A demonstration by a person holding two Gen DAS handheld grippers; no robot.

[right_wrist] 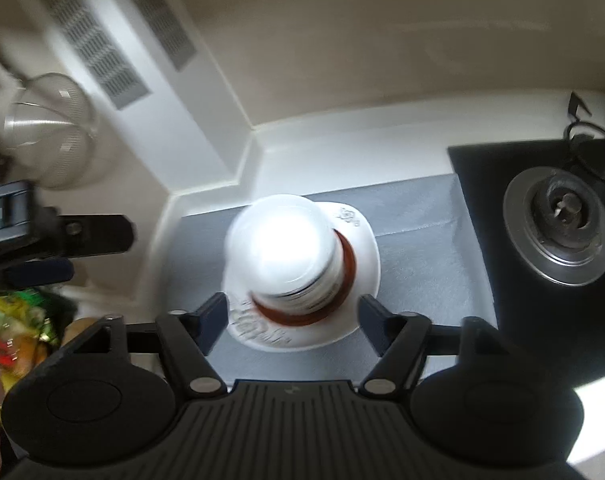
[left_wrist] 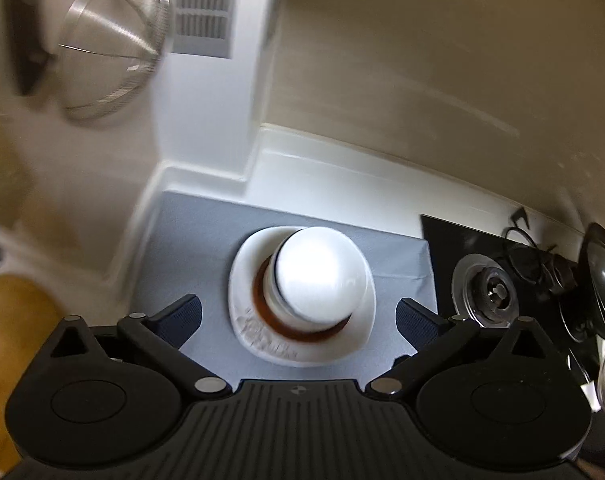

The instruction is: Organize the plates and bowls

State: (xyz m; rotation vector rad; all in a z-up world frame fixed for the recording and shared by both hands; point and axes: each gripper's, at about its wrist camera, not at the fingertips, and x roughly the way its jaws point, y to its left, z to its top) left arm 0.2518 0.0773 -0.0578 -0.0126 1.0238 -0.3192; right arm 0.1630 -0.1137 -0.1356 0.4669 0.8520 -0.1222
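Stack of bowls [left_wrist: 316, 276], upside down, white with a dark band at the rim, sits on a white plate [left_wrist: 246, 292] with a brown ring and an embossed pattern at its near edge. Plate rests on a grey mat [left_wrist: 190, 240] in the counter corner, near the white wall.

Left gripper [left_wrist: 298, 316]: jaws wide, nothing between them; fingers [left_wrist: 182, 318] flank the plate without touching it, held above the mat.

Right gripper [right_wrist: 292, 320]: jaws wide, holding nothing; fingers [right_wrist: 212, 320] either side of the plate's near edge, the bowls [right_wrist: 282, 248] just ahead. Contact with the plate [right_wrist: 366, 256] cannot be told; view is motion-blurred.

Right of the mat [right_wrist: 414, 216]: black hob [right_wrist: 478, 184] with a burner [right_wrist: 558, 232]. Steel sieve [left_wrist: 114, 40] hangs on the wall at upper left, beside a vent [left_wrist: 202, 8]. The left gripper [right_wrist: 62, 240] shows at the left edge of the right wrist view
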